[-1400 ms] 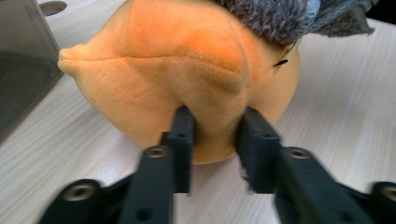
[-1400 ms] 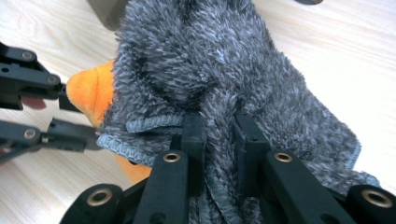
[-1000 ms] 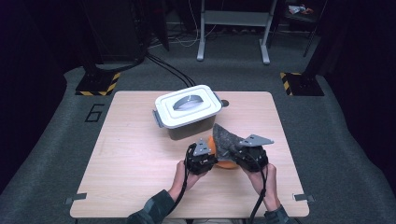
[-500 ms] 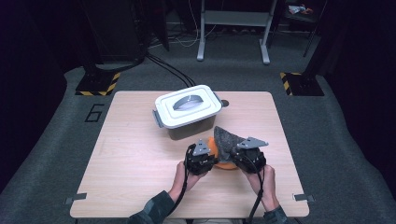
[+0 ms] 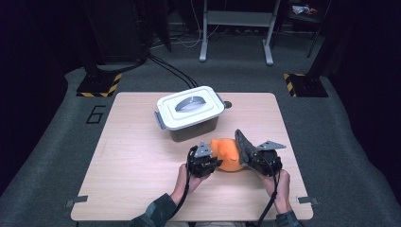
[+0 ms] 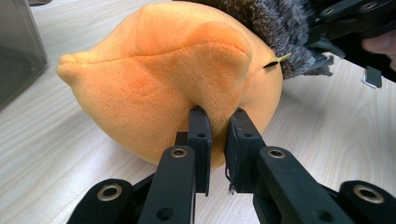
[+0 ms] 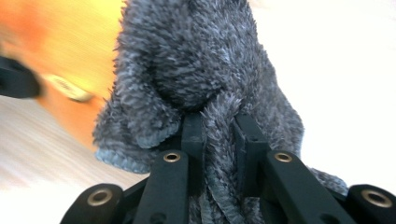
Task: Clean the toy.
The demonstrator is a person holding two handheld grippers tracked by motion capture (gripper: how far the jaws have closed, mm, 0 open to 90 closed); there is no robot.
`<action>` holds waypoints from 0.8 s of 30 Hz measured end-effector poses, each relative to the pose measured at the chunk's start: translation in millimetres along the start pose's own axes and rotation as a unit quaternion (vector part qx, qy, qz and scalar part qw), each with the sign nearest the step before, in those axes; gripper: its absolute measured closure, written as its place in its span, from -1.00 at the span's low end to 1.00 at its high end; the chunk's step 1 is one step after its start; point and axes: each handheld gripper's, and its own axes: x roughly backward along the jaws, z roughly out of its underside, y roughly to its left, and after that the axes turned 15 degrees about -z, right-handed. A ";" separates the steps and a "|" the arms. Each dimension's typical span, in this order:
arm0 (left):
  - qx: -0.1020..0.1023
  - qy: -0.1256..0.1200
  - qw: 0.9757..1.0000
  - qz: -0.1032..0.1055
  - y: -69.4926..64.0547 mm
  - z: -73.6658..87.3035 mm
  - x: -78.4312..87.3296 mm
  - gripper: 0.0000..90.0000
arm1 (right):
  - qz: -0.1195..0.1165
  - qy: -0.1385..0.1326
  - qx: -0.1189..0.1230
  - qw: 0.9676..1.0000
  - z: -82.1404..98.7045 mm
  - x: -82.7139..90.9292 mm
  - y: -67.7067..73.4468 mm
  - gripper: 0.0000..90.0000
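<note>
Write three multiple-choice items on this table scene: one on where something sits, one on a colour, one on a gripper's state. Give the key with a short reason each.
1. Where does the lidded container stand relative to the orange plush toy?
A. Farther from the person, toward the table's far edge
B. Between the toy and the person
C. On the floor

2. What colour is the fuzzy cloth beside the toy?
A. Red
B. Dark grey
C. White

3. What is the left gripper doing?
A. Lying open on the table
B. Shut on a fold of the orange plush toy
C. Lifting the container's lid

Key: 1 A, the high view shows the container beyond the toy. 2 B, the right gripper view shows dark grey pile. 3 B, the left gripper view shows the jaws pinching orange plush.
</note>
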 end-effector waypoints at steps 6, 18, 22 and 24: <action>-0.001 -0.001 1.000 0.001 1.3 0.5 -0.1 0.81 | 0.001 0.012 -0.038 0.999 11.8 -10.0 -18.9 0.71; -0.001 -0.002 1.000 0.012 4.8 0.3 0.8 0.81 | -0.020 -0.033 0.001 0.999 -6.3 29.2 5.0 0.71; -0.006 -0.006 1.000 0.010 4.1 0.4 0.5 0.81 | -0.033 -0.026 0.029 0.999 -17.1 27.7 22.7 0.71; -0.009 -0.006 1.000 0.004 4.2 0.8 0.7 0.74 | -0.019 0.001 0.046 0.999 -24.0 10.0 33.0 0.71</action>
